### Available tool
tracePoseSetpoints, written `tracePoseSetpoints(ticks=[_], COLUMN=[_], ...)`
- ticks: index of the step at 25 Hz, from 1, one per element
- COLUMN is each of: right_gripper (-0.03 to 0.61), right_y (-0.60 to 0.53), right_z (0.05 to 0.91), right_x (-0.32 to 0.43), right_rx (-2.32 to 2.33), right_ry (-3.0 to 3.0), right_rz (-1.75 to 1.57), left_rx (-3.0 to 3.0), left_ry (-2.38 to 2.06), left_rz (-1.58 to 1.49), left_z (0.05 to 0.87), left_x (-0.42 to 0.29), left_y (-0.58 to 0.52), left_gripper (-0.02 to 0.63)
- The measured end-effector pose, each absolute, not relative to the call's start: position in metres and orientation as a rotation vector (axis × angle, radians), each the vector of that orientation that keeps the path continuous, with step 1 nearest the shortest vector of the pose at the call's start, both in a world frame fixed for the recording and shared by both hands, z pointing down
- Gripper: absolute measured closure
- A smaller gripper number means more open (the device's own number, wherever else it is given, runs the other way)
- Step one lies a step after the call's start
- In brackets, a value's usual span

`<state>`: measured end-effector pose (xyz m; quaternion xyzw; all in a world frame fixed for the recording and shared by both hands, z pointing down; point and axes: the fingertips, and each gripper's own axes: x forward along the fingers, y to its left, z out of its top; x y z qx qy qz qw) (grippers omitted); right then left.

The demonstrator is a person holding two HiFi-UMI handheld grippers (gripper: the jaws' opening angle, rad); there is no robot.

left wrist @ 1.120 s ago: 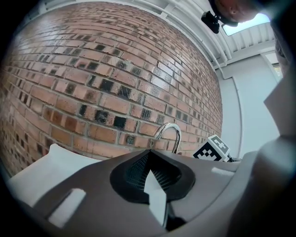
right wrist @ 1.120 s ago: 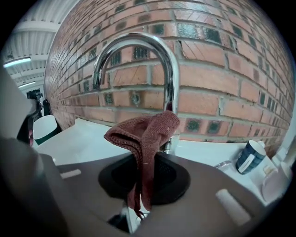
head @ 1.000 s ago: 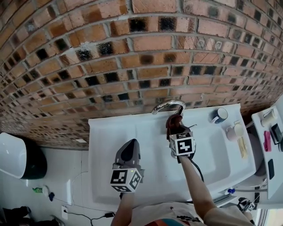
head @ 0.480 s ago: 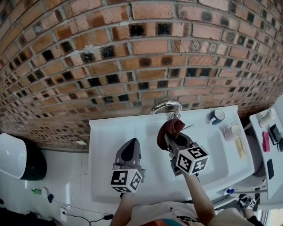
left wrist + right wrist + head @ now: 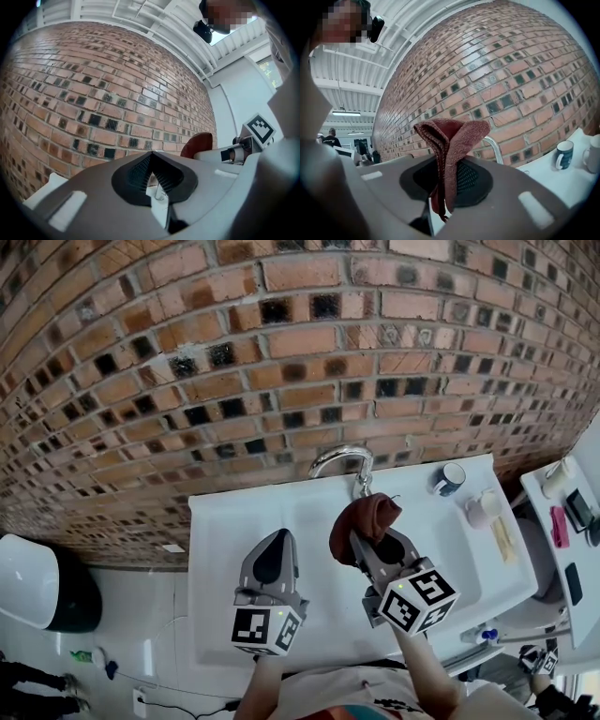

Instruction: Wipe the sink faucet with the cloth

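A chrome faucet (image 5: 339,461) arches over the back rim of the white sink (image 5: 216,521), below the brick wall. My right gripper (image 5: 361,532) is shut on a dark red cloth (image 5: 364,520), folded and sticking up from its jaws (image 5: 451,154). The cloth hangs a short way in front of the faucet's spout, apart from it. In the right gripper view the faucet (image 5: 494,147) shows just behind the cloth. My left gripper (image 5: 270,554) hovers over the basin's left part, shut with nothing in it (image 5: 151,171).
A dark mug (image 5: 450,479) and a white cup (image 5: 480,507) stand on the sink's right rim; the mug (image 5: 563,154) also shows in the right gripper view. A white shelf (image 5: 567,512) with small items lies at far right. A bin (image 5: 42,582) stands lower left.
My right gripper has drawn back from the faucet toward me with the cloth, tilting up. The left gripper has hardly moved.
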<state>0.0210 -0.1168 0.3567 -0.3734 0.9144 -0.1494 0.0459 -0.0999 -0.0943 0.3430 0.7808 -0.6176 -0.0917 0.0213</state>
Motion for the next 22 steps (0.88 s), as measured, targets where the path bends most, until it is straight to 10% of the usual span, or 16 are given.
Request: tracePoseSetpoints(ticks=[22], right_gripper=[0.531], right_y=[-0.077], right_z=[0.363], right_x=[0.014], right_rx=[-1.174], right_ry=[2.822], right_rz=[-0.418], left_rx=[2.501], left_ry=[-1.904], left_rz=[-0.289], left_z=[0.327], left_x=[-0.095], left_y=[-0.068], left_gripper=[0.609])
